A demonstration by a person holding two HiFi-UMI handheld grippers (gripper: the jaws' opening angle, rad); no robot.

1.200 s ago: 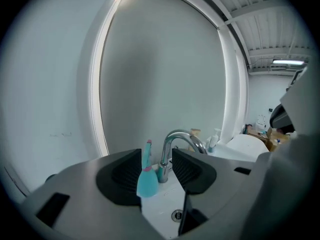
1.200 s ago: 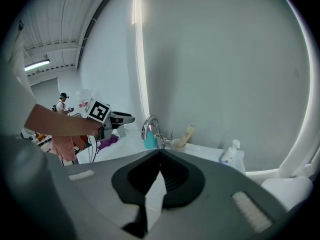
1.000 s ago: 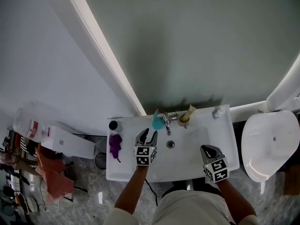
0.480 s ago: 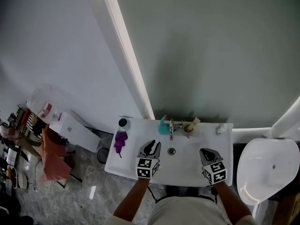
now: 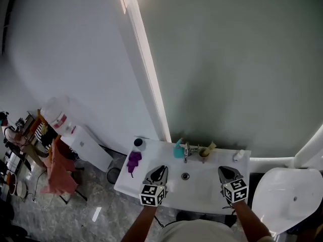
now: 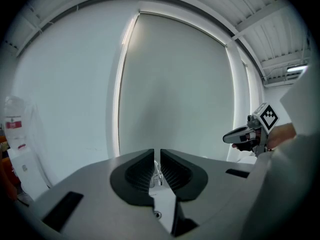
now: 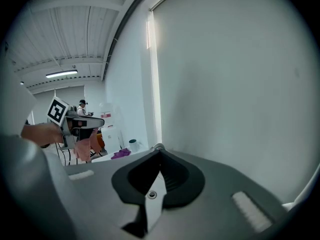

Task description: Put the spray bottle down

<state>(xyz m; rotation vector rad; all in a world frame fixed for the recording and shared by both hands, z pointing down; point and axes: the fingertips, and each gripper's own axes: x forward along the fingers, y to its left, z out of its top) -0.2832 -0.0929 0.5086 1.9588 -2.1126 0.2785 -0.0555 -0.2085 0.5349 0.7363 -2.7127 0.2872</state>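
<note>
The teal spray bottle (image 5: 178, 149) stands upright on the back rim of the white sink (image 5: 202, 193), just left of the faucet (image 5: 187, 150). No gripper touches it. My left gripper (image 5: 158, 173) hovers over the front left of the basin, well short of the bottle. Its jaws are closing to a narrow slit with nothing between them (image 6: 157, 153); only the faucet shows through the gap. My right gripper (image 5: 228, 174) hovers over the front right of the basin, its jaws shut and empty (image 7: 159, 150).
A purple cloth (image 5: 133, 160) and a dark-capped jar (image 5: 138, 143) sit on the sink's left end. A cup with a brush (image 5: 204, 152) stands right of the faucet, and a small white item (image 5: 238, 156) at the right corner. A toilet (image 5: 282, 200) is at right; clutter stands far left.
Both grippers have drawn back from the faucet toward the sink's front edge and risen. The left gripper's jaws have narrowed from wide open to a slit. The bottle has stayed put.
</note>
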